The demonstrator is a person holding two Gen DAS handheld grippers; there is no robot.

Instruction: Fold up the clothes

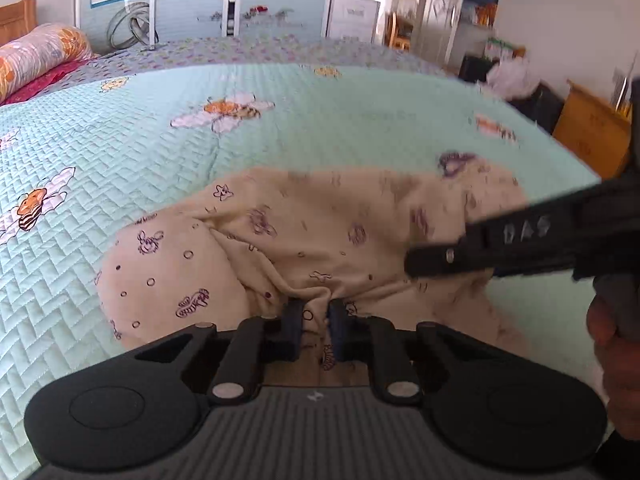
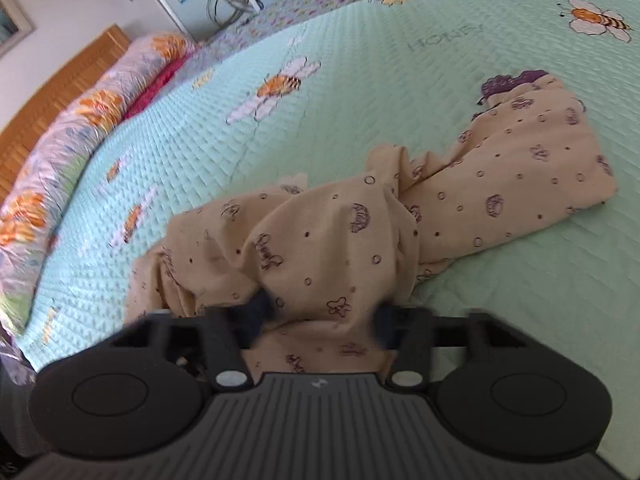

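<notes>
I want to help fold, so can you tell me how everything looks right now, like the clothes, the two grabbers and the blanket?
beige garment: crumpled on the bed, not folded yet.
left gripper: shut on a bunched fold of the beige garment.
right gripper: cloth between its fingers, gap wider; grip unclear.
quilt: spread flat under the garment.
pillow: lying along the headboard.

Bright, soft daylight; fisheye bending at the edges; motion blur smears the right gripper (image 1: pixel 412 258) and the far room
</notes>
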